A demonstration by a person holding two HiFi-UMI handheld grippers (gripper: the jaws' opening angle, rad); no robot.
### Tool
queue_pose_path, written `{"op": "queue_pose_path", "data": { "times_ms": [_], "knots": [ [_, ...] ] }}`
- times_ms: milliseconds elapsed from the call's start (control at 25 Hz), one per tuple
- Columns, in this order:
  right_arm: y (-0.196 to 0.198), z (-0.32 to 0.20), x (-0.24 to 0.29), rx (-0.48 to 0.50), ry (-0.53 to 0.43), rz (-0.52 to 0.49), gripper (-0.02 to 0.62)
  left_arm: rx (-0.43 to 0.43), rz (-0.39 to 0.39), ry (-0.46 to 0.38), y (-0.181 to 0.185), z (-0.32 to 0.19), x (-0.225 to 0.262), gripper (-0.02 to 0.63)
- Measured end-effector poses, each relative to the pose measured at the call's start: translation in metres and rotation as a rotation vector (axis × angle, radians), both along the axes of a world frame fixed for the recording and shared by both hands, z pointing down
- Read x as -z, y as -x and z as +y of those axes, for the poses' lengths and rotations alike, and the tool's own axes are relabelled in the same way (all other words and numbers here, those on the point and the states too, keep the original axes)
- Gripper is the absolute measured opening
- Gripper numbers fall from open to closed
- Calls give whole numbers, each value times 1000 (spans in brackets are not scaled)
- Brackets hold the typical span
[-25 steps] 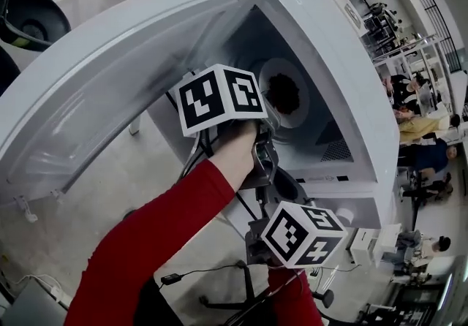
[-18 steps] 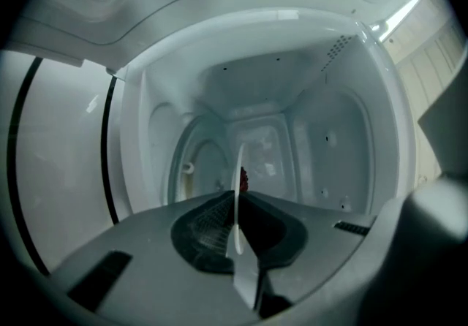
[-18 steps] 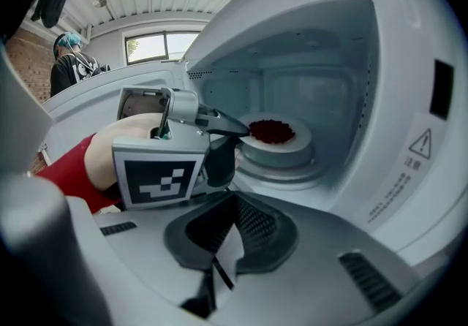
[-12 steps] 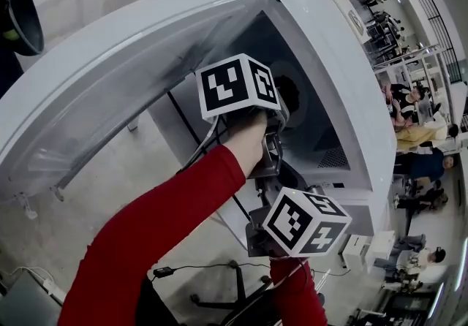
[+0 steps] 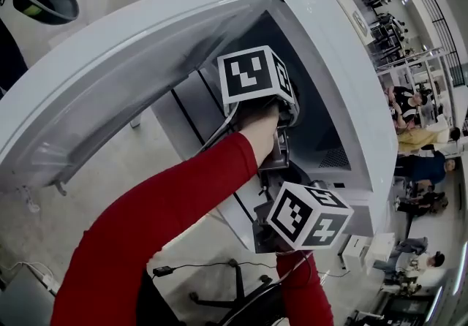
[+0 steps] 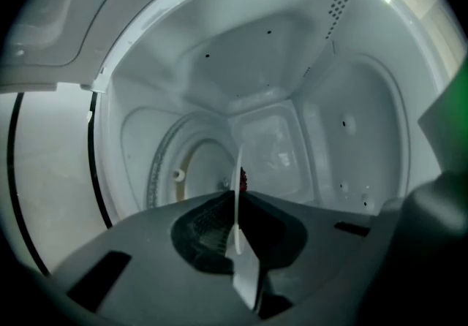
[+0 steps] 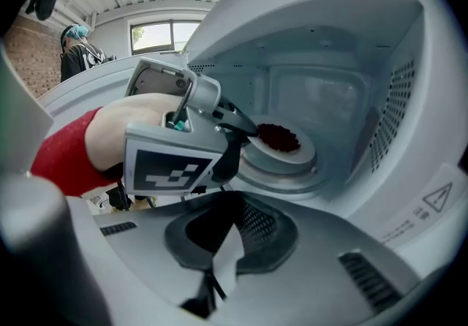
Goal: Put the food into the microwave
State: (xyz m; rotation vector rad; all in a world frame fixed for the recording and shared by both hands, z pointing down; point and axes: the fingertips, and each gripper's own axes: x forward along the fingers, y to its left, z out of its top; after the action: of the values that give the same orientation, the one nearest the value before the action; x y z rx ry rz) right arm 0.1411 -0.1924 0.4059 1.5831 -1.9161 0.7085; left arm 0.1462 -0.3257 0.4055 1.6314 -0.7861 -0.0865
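Your left tool: jaws pinched on the rim of the white plate, reaching into the open microwave. Dark red food: heaped on that plate, over the turntable. Your right tool: jaws together, empty, outside the opening.

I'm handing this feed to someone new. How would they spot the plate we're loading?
Look inside the open white microwave, low down at its round turntable. The white plate is right over that, with its near rim pinched by the left gripper. It is the only thing in there carrying a dark red heap of food.
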Motion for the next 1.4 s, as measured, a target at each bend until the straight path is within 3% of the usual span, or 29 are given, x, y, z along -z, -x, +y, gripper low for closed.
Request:
{"op": "queue_pose_path", "data": {
  "times_ms": [320, 440, 840, 1400],
  "knots": [
    [-3, -5, -1, -4, 29, -19, 14, -26, -27, -39, -6, -10, 5, 20],
    [-4, -8, 1, 1, 26, -14, 14, -60, -70, -29, -6, -10, 1, 20],
    [-4, -11, 3, 6, 24, -3, 14, -63, -206, -169, 2, -24, 8, 28],
    [2, -12, 4, 31, 20, 20, 14, -183, -380, -282, 7, -15, 3, 77]
  ]
}}
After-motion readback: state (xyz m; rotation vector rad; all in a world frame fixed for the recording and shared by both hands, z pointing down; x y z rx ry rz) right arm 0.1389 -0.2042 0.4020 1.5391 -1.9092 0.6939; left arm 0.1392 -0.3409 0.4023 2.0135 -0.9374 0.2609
